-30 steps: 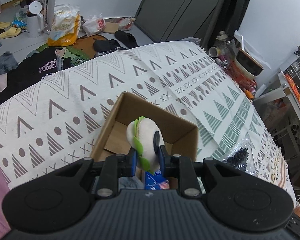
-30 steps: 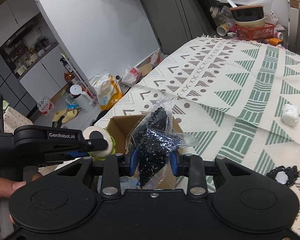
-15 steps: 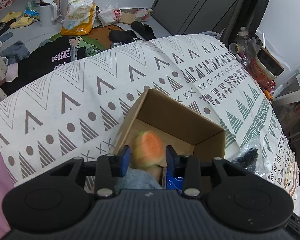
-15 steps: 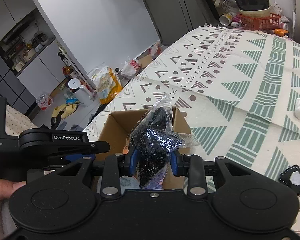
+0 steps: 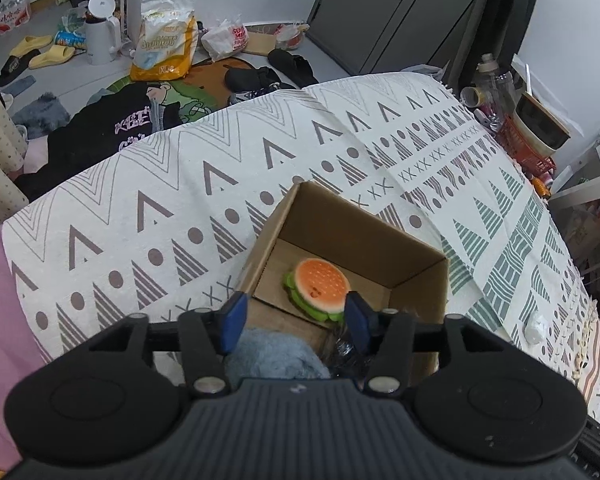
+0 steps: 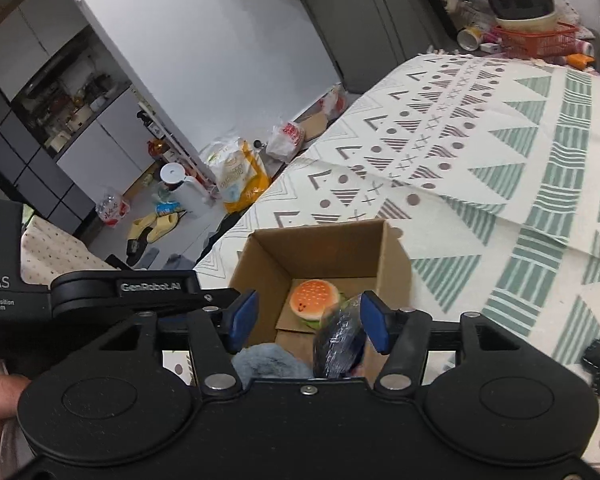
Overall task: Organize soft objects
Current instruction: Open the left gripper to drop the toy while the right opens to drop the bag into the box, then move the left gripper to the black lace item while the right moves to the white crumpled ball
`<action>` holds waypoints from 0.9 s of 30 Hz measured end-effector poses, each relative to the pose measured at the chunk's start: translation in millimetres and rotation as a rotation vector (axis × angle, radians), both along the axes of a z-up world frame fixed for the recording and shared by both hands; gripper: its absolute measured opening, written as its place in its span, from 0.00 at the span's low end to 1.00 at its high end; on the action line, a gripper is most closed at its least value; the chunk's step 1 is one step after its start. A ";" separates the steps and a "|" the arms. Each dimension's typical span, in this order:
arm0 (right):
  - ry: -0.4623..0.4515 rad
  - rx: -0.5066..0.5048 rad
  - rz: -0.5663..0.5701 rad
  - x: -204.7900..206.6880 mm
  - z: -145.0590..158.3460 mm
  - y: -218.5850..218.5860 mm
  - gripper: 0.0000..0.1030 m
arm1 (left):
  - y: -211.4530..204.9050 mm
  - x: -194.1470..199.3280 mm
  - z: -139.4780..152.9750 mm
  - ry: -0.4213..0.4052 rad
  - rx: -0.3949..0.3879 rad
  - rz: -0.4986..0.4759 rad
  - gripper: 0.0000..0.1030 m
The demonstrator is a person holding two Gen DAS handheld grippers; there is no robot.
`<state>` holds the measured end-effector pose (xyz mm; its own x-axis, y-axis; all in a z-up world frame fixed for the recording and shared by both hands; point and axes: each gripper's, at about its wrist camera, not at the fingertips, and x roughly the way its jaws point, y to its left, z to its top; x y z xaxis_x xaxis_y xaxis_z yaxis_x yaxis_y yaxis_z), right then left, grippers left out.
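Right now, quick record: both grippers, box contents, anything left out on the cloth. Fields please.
left gripper: open, empty, above the near edge of the box
right gripper: open, bag of dark beads between its fingers, grip unclear
box: cardboard, open top, on the patterned cloth
in box: burger toy on the floor, grey fluffy item at the near end
left out: small white lump on the cloth, right of the box

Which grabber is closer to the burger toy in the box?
Hard to tell. Both the left gripper and the right gripper hang open just above the burger toy in the cardboard box.
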<state>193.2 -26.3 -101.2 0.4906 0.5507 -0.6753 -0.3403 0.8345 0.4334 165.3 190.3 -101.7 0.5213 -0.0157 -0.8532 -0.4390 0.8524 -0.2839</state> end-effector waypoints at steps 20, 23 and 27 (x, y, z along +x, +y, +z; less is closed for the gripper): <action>-0.011 -0.007 -0.155 -25.7 0.4 -99.5 0.71 | -71.4 -12.7 22.2 -0.023 0.087 -0.075 0.73; -0.011 -0.012 -0.178 -28.7 0.0 -113.9 0.74 | -84.0 -13.4 24.6 -0.024 0.094 -0.089 0.73; -0.010 -0.015 -0.206 -30.4 -0.6 -136.6 0.76 | -102.0 -13.4 26.3 -0.029 0.099 -0.111 0.73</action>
